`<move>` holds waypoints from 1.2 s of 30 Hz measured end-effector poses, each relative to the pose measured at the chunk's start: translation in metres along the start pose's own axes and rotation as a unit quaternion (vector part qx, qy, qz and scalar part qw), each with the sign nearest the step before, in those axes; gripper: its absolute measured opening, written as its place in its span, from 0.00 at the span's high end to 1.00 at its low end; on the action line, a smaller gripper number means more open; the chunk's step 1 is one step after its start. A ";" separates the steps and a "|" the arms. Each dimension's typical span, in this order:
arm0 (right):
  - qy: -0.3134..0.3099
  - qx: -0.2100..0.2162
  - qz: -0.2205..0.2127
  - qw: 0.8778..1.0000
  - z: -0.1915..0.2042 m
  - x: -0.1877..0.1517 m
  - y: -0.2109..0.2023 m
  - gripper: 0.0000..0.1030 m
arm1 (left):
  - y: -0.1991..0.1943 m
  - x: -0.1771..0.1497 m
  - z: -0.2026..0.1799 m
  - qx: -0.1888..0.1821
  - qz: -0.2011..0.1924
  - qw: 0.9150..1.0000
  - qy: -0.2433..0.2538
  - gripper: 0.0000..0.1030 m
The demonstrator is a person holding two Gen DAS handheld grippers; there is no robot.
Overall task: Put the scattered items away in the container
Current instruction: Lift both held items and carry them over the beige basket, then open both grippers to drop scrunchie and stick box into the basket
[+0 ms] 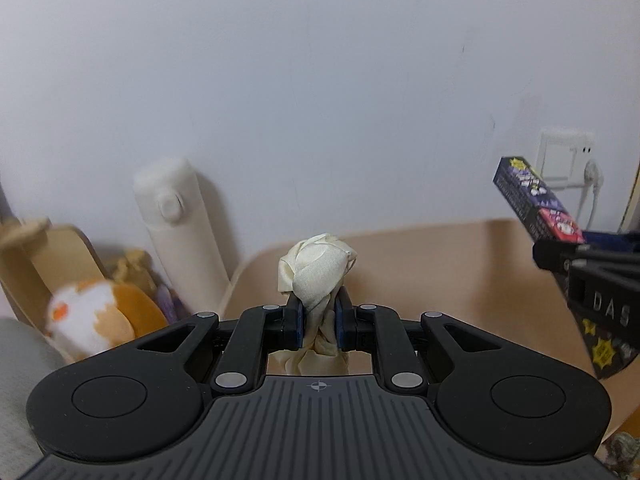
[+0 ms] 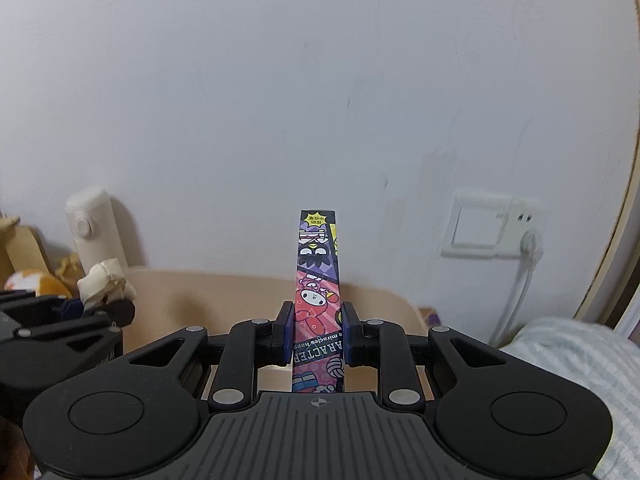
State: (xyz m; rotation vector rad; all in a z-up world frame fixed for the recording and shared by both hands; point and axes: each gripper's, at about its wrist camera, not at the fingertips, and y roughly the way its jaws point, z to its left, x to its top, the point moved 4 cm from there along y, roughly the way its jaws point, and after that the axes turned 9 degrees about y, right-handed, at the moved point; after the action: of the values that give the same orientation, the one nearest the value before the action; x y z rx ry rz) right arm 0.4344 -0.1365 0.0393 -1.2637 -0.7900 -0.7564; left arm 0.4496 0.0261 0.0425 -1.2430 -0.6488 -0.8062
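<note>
Meanwhile, the left gripper [image 1: 319, 322] pinched a cream cloth [image 1: 316, 270] (bunched up). The right gripper [image 2: 318, 332] clamped a cartoon-printed box [image 2: 319, 280] upright.

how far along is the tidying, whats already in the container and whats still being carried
Done: an orange-and-white plush toy already sits in the beige container at left. In hand: the left gripper clamps a cream cloth bundle, and the right gripper clamps a cartoon-printed box. Left: both must still be dropped in.
</note>
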 end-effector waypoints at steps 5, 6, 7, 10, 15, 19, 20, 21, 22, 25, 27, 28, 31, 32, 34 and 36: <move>-0.009 0.003 0.043 0.999 0.002 -0.014 0.016 0.80 | 0.024 -0.020 -0.010 -0.005 0.052 0.999 0.013 0.83; -0.011 0.004 0.047 0.999 0.002 -0.017 0.017 0.80 | 0.030 -0.031 -0.012 -0.001 0.059 0.998 0.019 0.82; -0.015 0.005 0.050 0.999 0.002 -0.019 0.018 0.80 | 0.032 -0.032 -0.014 0.001 0.065 0.998 0.024 0.82; -0.030 0.006 0.070 0.997 0.006 -0.024 0.021 0.80 | 0.031 -0.036 -0.018 -0.009 0.083 0.996 0.029 0.79; -0.050 0.004 0.100 0.994 0.015 -0.034 0.029 0.80 | 0.027 -0.036 -0.020 -0.018 0.093 0.995 0.031 0.65; -0.054 0.006 0.118 0.991 0.016 -0.041 0.033 0.57 | 0.019 -0.032 -0.020 -0.024 0.085 0.996 0.033 0.47; -0.058 0.002 0.119 0.991 0.017 -0.042 0.032 0.53 | 0.017 -0.031 -0.020 -0.028 0.082 0.996 0.031 0.40; -0.064 -0.002 0.115 0.991 0.016 -0.042 0.032 0.49 | 0.014 -0.030 -0.020 -0.028 0.078 0.996 0.028 0.37; -0.069 -0.005 0.111 0.991 0.017 -0.042 0.030 0.48 | 0.010 -0.028 -0.020 -0.028 0.074 0.996 0.026 0.36; -0.074 -0.006 0.105 0.992 0.013 -0.039 0.027 0.45 | 0.001 -0.022 -0.017 -0.034 0.066 0.997 0.022 0.34; -0.071 -0.003 0.098 0.993 0.012 -0.033 0.020 0.42 | -0.005 -0.019 -0.014 -0.036 0.059 0.997 0.021 0.31; -0.068 -0.002 0.094 0.993 0.011 -0.032 0.016 0.40 | -0.009 -0.018 -0.013 -0.037 0.055 0.998 0.022 0.30; -0.066 0.005 0.081 0.994 0.008 -0.029 -0.001 0.34 | -0.021 -0.017 -0.006 -0.037 0.044 0.998 0.031 0.26; -0.067 0.007 0.074 0.995 0.007 -0.029 -0.008 0.32 | -0.028 -0.018 -0.005 -0.039 0.042 0.998 0.037 0.25; -0.070 0.009 0.059 0.996 0.005 -0.030 -0.023 0.26 | -0.042 -0.021 -0.002 -0.045 0.036 0.997 0.049 0.24; -0.071 0.012 0.048 0.996 0.002 -0.032 -0.040 0.26 | -0.056 -0.024 -0.001 -0.045 0.028 0.997 0.062 0.23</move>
State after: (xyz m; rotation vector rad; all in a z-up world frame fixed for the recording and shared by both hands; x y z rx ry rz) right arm 0.3834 -0.1383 0.0336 -1.3356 -0.8454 -0.5834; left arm 0.3901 0.0227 0.0539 -1.2770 -0.4803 -0.8672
